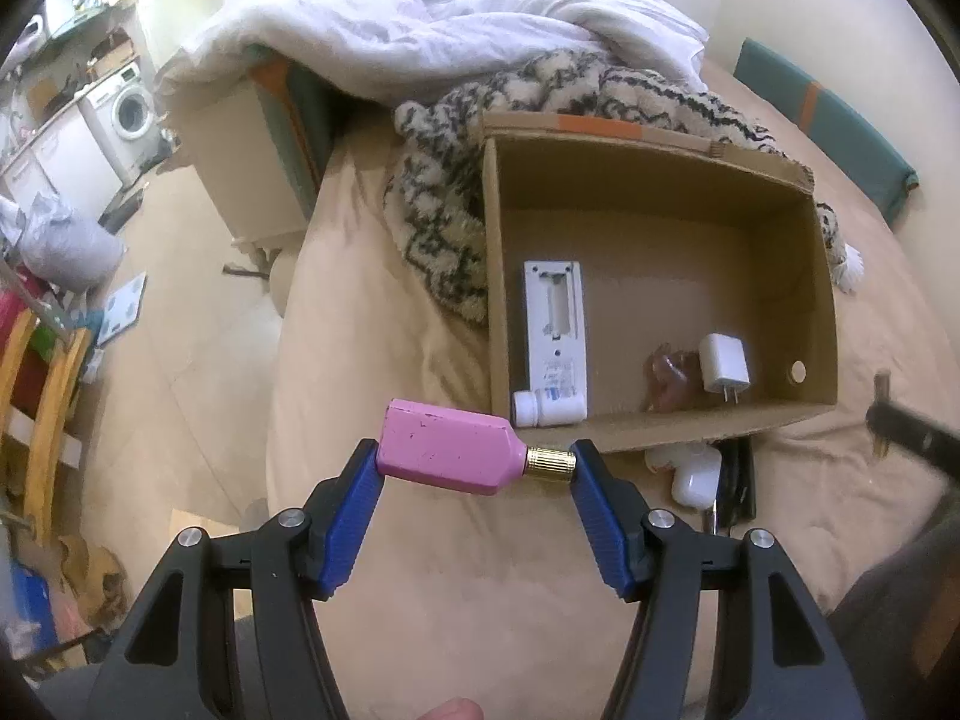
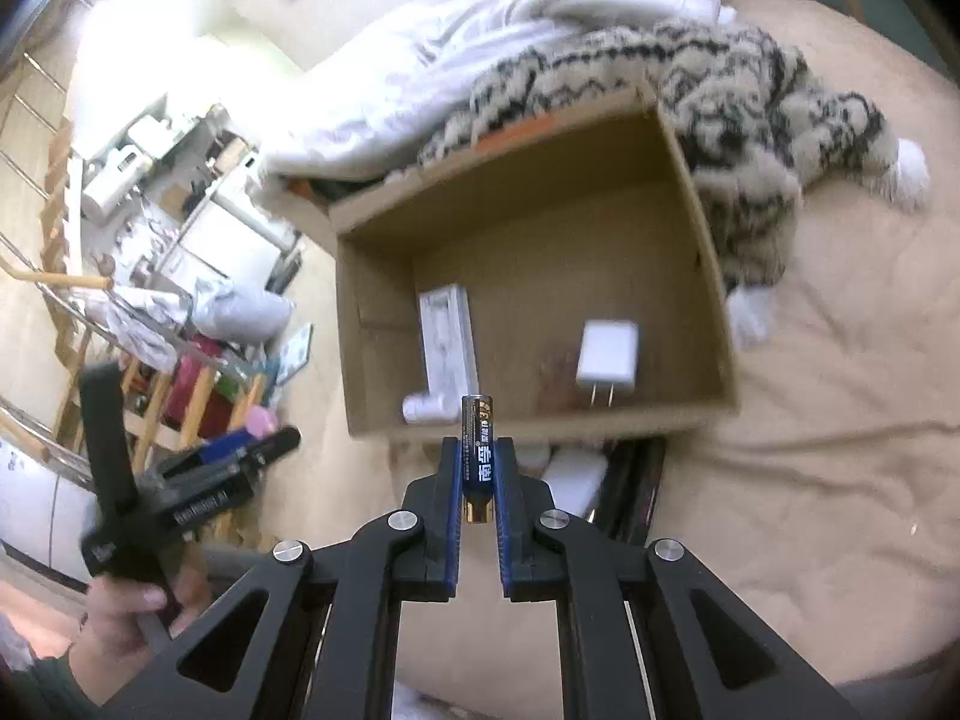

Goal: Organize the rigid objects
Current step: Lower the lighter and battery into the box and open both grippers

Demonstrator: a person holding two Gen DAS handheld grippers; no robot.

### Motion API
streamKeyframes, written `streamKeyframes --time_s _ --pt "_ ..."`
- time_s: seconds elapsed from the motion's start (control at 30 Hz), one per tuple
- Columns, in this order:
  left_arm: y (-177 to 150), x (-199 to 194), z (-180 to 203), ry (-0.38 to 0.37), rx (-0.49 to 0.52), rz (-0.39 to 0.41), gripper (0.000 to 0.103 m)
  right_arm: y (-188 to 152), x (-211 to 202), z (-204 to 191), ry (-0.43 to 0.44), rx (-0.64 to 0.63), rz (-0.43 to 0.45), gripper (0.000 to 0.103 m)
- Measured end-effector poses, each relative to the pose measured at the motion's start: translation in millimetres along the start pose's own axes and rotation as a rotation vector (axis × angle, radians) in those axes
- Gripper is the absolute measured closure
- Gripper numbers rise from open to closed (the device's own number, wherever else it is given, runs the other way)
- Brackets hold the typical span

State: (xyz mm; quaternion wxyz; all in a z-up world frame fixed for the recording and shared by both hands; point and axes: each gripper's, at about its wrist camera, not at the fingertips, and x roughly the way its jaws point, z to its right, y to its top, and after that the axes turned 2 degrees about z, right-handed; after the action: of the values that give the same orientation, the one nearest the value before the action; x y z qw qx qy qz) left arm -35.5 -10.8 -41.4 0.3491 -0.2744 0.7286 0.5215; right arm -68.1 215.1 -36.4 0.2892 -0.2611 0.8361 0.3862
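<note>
The left gripper (image 1: 477,459) pinched a pink bottle (image 1: 447,449) lengthwise, one finger on its base and the other on its gold cap, just short of the box (image 1: 660,420) on the bed (image 1: 480,588). The right gripper (image 2: 477,468) was clamped on an upright battery (image 2: 477,450), also short of the box's near wall. An earbud case (image 1: 696,477) lay against that wall outside. Inside the box, a white remote (image 1: 553,324) lay along the left wall with a small white bottle (image 1: 547,407) at its near end, and a charger (image 1: 726,367) lay to their right.
</note>
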Motion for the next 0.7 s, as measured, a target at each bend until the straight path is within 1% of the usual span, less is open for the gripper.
streamKeyframes --time_s 0.1,0.23,0.4,0.57,0.7 --pt "8 -3 6 -0.005 0.018 0.008 0.043 17 -5 0 -0.006 -0.017 0.034 0.091" --pt "26 -8 13 0.013 0.047 0.035 0.043 40 -14 -1 -0.006 -0.028 0.066 0.091" --pt "49 -11 21 0.011 0.045 0.067 0.043 62 -12 -2 -0.017 -0.057 0.099 0.091" --pt "70 -8 37 -0.003 0.051 0.104 0.043 80 3 2 -0.032 -0.061 0.104 0.091" --pt "81 6 53 -0.01 0.072 0.106 0.043 84 32 13 -0.07 -0.053 0.064 0.091"
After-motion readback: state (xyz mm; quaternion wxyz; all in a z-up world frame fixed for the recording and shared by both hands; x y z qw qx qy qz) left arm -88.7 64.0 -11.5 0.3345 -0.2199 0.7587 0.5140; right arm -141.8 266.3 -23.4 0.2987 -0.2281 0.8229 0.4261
